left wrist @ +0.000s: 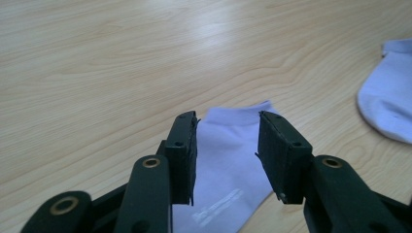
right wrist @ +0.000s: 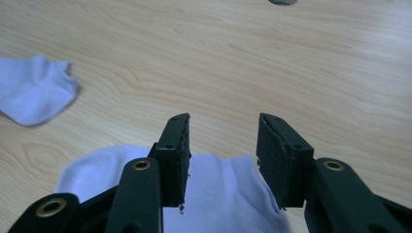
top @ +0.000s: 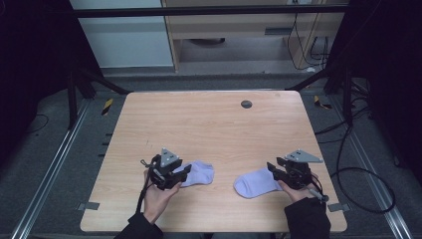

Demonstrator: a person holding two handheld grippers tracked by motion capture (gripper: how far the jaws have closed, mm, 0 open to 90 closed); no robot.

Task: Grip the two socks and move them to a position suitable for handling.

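Two pale lilac ankle socks lie flat on the wooden table near its front edge. The left sock rests beside my left gripper. In the left gripper view, the gripper is open above this sock, and its pads do not touch the fabric. The right sock lies just left of my right gripper. In the right gripper view, the gripper also stands open over its sock. Each gripper view shows the other sock farther off.
A small dark round cap sits in the tabletop near the far edge. Black frame bars and rails flank the table. Cables lie on the floor at the right.
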